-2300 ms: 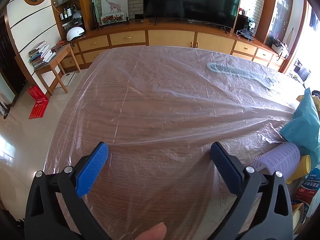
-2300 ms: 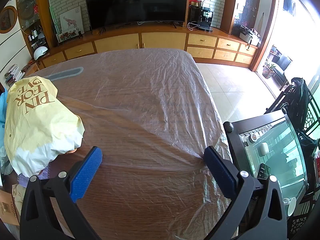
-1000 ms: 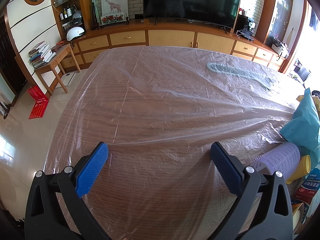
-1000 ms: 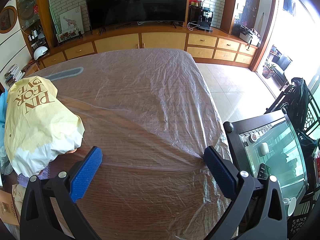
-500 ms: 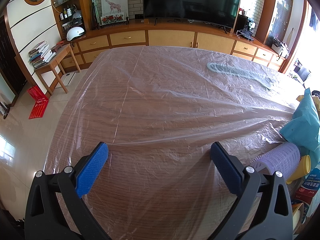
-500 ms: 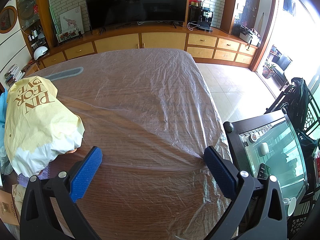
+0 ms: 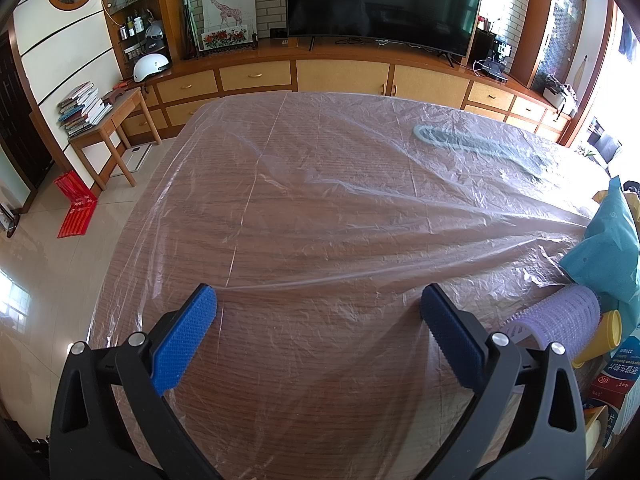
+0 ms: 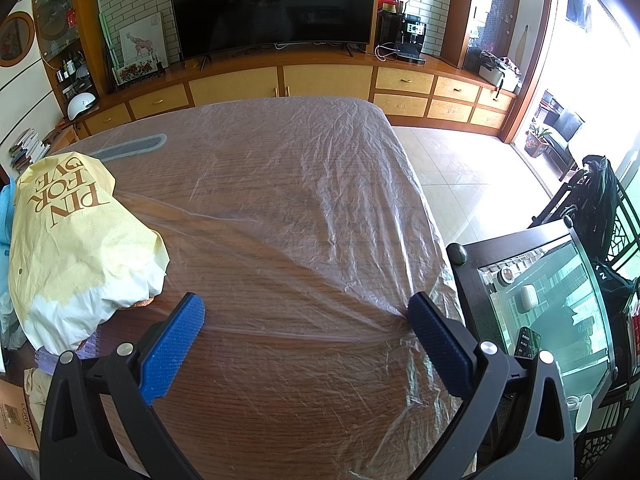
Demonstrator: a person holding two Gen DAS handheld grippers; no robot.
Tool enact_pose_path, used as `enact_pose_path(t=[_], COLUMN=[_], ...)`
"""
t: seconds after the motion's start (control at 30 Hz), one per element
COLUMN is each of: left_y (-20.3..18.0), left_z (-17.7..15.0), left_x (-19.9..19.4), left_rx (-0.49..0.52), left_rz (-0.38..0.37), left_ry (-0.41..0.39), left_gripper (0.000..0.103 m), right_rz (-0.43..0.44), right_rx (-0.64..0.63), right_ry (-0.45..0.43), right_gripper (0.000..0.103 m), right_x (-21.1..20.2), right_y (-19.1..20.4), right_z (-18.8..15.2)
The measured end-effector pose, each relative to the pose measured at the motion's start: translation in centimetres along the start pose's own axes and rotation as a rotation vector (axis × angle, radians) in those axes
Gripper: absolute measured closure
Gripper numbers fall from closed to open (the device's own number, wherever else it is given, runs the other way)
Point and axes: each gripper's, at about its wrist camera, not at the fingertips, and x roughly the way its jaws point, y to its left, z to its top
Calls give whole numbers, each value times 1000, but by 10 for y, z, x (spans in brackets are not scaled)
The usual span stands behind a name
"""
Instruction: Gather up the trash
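Observation:
A wooden table (image 7: 320, 220) is covered with a clear plastic sheet (image 8: 304, 200). My left gripper (image 7: 320, 308) is open and empty, low over the table's near side. Trash lies to its right: a teal bag (image 7: 608, 248), a purple ribbed roll (image 7: 560, 316), a yellow cup (image 7: 600, 336) and a carton (image 7: 616, 376). My right gripper (image 8: 306, 316) is open and empty over the sheet. To its left lies a yellow paper bag (image 8: 76, 240) with brown lettering, with purple trash (image 8: 60, 354) under it and a cardboard box (image 8: 16, 420).
A grey-green loop (image 7: 476, 144) lies under the sheet at the far side. A TV (image 7: 384, 4) and cabinets stand behind the table. A dark glass-topped side table (image 8: 544, 312) stands close on the right. A small desk with books (image 7: 100, 112) is on the left.
A fingertip at the bottom edge of the left wrist view 2.3 s ago is gone. Both grippers and the trash have not moved.

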Motion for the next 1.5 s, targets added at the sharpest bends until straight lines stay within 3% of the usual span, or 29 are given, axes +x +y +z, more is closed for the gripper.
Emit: enact_pose_path(t=[1.13,1.23,1.37,1.5], left_y=[1,5,20,26], left_z=[-1,1,8,13], left_x=[1,1,-20,-52], left_rx=[2,2,-21,-20], left_rz=[0,5,34,-72], left_ry=[0,17,-20,-21], left_gripper=[1,1,2,2], right_rz=[2,-21,-47,-14], right_rx=[-5,27,62,49], right_ry=[0,33,3,-52], right_gripper=[4,4,4,4], right_x=[1,1,-17,-51], right_y=[-1,-8,-21,-13], right_z=[-1,1,8,21])
